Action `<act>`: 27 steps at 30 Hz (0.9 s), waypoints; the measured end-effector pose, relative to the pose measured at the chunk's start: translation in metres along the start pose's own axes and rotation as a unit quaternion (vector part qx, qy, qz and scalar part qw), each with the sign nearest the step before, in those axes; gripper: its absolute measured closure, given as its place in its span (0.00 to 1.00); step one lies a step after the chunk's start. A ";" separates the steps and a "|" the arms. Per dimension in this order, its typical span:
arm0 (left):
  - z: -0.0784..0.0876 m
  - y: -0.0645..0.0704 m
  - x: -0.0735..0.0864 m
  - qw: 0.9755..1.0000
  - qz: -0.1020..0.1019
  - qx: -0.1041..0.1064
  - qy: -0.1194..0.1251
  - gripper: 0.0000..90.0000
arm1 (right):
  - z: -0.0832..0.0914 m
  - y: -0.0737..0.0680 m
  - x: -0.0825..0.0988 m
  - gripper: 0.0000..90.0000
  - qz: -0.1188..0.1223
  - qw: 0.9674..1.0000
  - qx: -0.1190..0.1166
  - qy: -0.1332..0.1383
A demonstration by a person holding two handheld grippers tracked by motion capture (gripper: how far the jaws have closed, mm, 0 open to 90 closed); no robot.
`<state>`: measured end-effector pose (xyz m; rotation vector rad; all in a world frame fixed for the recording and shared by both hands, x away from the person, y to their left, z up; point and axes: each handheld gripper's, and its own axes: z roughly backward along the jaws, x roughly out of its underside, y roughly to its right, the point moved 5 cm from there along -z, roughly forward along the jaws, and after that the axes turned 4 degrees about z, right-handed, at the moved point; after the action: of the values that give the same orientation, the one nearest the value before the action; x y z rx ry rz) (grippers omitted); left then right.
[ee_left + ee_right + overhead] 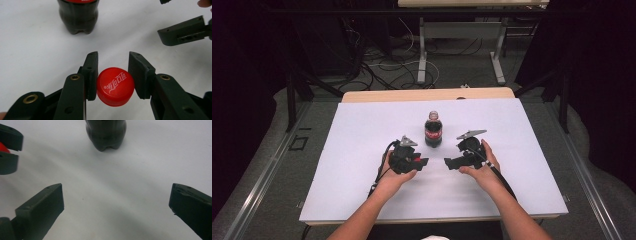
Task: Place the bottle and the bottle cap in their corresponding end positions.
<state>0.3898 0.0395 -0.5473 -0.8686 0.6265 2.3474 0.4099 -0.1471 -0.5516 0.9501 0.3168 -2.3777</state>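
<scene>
One red cap sits clamped between the left gripper's jaws, printed top facing the camera, just above the white bench. Behind it, the cola bottle stands upright. The right gripper has its jaws wide apart, holding nothing. Cables cross the grey floor beyond.

white table cover | wooden table edge | grey desk frame | floor cables
</scene>
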 end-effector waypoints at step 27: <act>-0.050 0.022 0.026 1.000 -0.019 0.016 -0.007 0.68 | 0.020 0.018 0.023 0.00 -0.036 0.999 -0.006 0.021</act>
<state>0.3818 0.0026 -0.5946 -0.8414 0.6344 2.3023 0.3952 -0.1794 -0.5532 0.9991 0.3879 -2.4211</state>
